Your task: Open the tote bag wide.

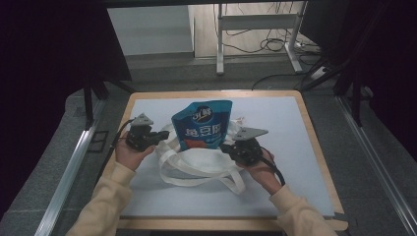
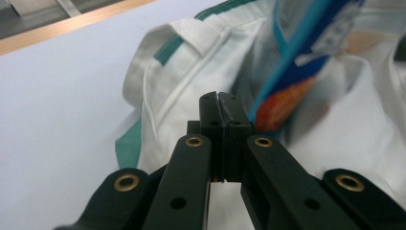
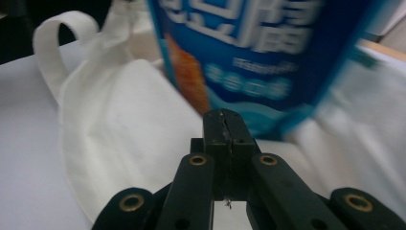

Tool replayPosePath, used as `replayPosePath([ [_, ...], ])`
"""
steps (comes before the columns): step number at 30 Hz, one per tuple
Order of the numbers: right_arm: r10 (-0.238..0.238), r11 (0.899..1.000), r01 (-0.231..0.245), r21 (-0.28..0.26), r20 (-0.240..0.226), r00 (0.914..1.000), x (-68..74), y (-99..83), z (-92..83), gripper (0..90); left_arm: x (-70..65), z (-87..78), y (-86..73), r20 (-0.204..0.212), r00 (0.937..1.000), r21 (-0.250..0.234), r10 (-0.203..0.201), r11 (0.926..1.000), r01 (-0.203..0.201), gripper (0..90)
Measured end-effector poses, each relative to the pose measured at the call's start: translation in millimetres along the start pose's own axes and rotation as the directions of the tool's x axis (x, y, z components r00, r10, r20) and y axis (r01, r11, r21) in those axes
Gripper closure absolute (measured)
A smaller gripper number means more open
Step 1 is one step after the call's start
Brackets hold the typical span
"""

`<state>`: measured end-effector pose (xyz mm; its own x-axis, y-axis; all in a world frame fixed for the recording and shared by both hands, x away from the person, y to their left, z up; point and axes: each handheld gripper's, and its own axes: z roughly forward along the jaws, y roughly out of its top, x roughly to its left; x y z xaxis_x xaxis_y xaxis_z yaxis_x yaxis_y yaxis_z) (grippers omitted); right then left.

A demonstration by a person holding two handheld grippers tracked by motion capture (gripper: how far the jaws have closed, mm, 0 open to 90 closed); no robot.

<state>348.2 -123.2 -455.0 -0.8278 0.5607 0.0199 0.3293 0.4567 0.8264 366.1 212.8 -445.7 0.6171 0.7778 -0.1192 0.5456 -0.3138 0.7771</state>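
Here, a white cloth bag point(image 1: 196, 160) is seen lying near the middle of the table point(image 1: 314, 147), its handles looped toward the person. A blue pouch point(image 1: 201, 125) stands in the bag's mouth, printed with white characters too blurred to be read. Wide bare tabletop is left on every side of the bag. The left gripper point(image 1: 158, 136) is held at the bag's left edge, the right gripper point(image 1: 225, 147) at its right edge; both pairs of jaws are pressed together, and cloth between them cannot be made out.
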Motion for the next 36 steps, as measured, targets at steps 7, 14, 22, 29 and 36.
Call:
replayPosePath([
  [7,-0.006,0.998,0.009,0.067,-0.056,0.9984,15.3,-11.9,26.4,89.0,15.4,35.7,13.3,-0.012,0.9998,0.078,-0.013,0.9969,0.014,90.0],
  [14,-0.004,0.99,0.016,0.142,-0.091,0.9959,22.6,-35.2,32.9,89.0,26.8,54.3,16.9,-0.059,0.9977,0.121,-0.032,0.9919,0.039,90.0],
  [22,-0.007,0.98,0.03,0.196,-0.117,0.9931,28.7,-59.3,38.0,89.0,38.8,67.0,14.8,-0.059,0.9952,0.137,-0.078,0.9869,0.086,90.0],
  [29,-0.014,0.982,0.035,0.187,-0.11,0.9938,29.0,-58.3,35.2,89.0,37.7,61.1,12.7,-0.048,0.9956,0.104,-0.08,0.991,0.085,90.0],
  [36,-0.013,0.997,0.017,0.081,-0.059,0.9982,16.9,-33.7,5.3,89.0,25.0,24.9,9.3,-0.014,0.9986,0.009,-0.051,0.9987,0.051,90.0],
])
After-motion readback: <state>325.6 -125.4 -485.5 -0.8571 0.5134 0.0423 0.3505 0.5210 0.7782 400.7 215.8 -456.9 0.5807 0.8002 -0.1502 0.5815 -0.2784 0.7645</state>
